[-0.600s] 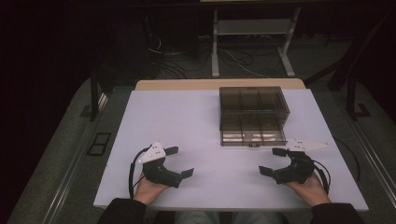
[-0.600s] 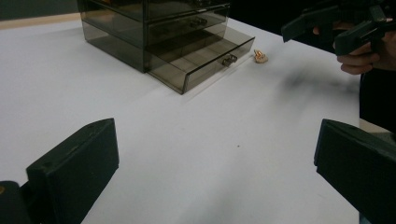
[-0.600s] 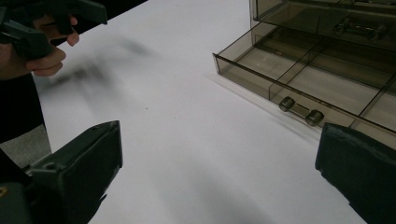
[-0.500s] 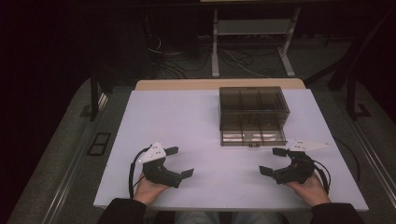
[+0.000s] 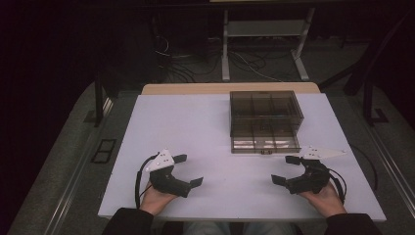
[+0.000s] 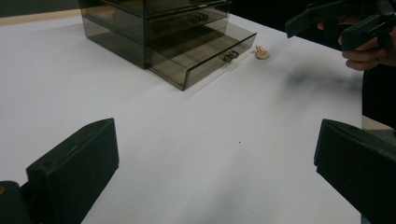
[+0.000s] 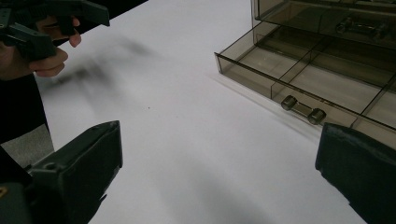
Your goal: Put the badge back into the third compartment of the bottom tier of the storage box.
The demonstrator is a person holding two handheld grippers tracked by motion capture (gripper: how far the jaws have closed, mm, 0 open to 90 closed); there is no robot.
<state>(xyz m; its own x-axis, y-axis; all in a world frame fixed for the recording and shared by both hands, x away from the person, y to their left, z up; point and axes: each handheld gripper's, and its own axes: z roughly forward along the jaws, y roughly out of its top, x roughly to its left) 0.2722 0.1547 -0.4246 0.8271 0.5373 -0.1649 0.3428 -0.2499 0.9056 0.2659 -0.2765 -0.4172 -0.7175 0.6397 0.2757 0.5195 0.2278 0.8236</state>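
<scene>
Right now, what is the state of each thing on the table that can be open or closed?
Bottom drawer: pulled open, its compartments look empty.
Upper drawer: closed.
Left gripper: jaws open, holding nothing.
Right gripper: jaws open, holding nothing.
Small object beside the drawer: lying loose on the table.

A white bench (image 5: pixel 195 127) is seen with a tan edge strip (image 5: pixel 195 88) along its far side. Beyond it, on the dark floor, a pale metal stand (image 5: pixel 264 39) is set — cables (image 5: pixel 195 61) are strewn beside its feet.
</scene>
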